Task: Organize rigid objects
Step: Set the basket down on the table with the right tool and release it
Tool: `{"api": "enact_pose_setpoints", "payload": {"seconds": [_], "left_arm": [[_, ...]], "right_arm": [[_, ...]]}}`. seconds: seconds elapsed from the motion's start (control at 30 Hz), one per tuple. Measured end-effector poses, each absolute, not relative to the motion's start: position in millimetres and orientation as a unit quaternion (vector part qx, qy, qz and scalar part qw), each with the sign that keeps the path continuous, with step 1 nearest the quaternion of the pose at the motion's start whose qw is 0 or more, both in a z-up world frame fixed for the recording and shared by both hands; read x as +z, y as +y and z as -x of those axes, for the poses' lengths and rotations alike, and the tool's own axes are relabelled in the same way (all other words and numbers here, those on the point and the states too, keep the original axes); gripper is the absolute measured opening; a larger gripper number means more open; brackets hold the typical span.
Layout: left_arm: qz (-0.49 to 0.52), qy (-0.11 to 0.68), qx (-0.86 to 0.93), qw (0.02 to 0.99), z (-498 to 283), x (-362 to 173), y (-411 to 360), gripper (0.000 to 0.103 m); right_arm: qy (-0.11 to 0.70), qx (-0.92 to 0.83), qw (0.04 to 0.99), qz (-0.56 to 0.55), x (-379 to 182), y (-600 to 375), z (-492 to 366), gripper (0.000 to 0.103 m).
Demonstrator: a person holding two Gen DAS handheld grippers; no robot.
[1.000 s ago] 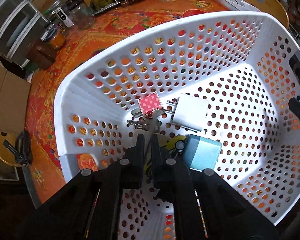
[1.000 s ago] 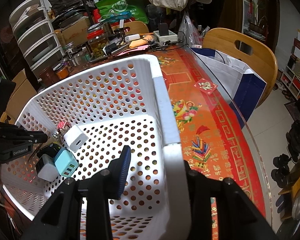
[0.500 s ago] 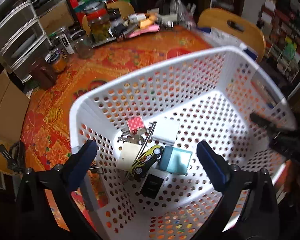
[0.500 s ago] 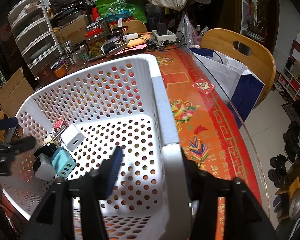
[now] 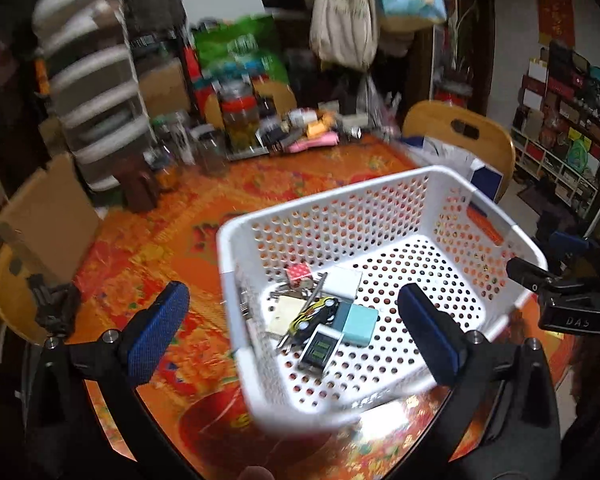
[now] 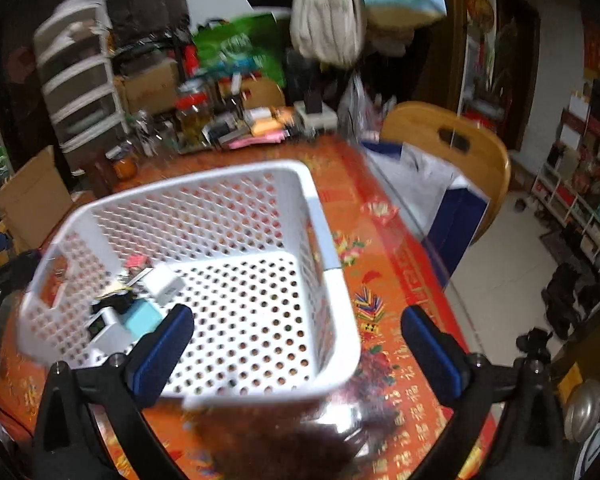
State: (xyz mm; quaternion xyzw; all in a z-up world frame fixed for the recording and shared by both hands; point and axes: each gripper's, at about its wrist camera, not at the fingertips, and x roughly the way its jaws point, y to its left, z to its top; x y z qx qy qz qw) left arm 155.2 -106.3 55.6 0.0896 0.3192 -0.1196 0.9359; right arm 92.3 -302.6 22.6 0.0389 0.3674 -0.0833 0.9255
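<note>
— Two grippers, both held off the basket: your left gripper (image 5: pixel 296 328) has its blue pads spread wide with nothing between them, hanging above the near left corner of the white basket (image 5: pixel 236 236).

— And the right one?

— Your right gripper (image 6: pixel 296 348) is just as wide. Its jaws have just been opening, and the pads press on nothing; the basket's near right corner shows in the gap between them, apart from both fingers.

— Where are the rigid objects?

— All bunched in the left part of the basket floor. You have a white charger (image 5: pixel 343 283) at the back, a teal block (image 5: pixel 358 325) in front of it, a yellow and black toy car (image 5: pixel 314 314) lying across the middle, a cream square (image 5: pixel 285 314) to its left, and a small gadget with a green screen (image 5: pixel 320 350) nearest you. A red dotted tag (image 5: pixel 298 272) with keys sits against the far left wall; the frame is blurred there, so the keys are probably a bunch, though you cannot count them.

— And the basket itself?

— It stands on the orange patterned tablecloth (image 5: pixel 148 240), with a wooden chair (image 5: pixel 460 136) behind the table's far right side.
</note>
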Motion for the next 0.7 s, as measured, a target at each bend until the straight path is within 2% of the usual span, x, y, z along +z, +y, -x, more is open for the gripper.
{"api": "enact_pose_setpoints", "payload": {"seconds": [0.27, 0.53, 0.7], "left_arm": [[-0.087, 0.221, -0.101, 0.966, -23.0, 92.7, -73.8, 0.103], [-0.034, 0.131, -0.084, 0.987, 125.3, 113.1, -22.5, 0.103], [-0.026, 0.116, -0.075, 0.990, 160.3, 118.2, -13.8, 0.103]], "right_arm": [[0.324, -0.053, 0.944, 0.008, 57.9, -234.0, -9.6, 0.103], [0.191, -0.061, 0.980, -0.002, 106.7, -203.5, 133.5, 0.103], [0.170, -0.073, 0.983, -0.001, 116.1, -201.5, 169.8, 0.103]]}}
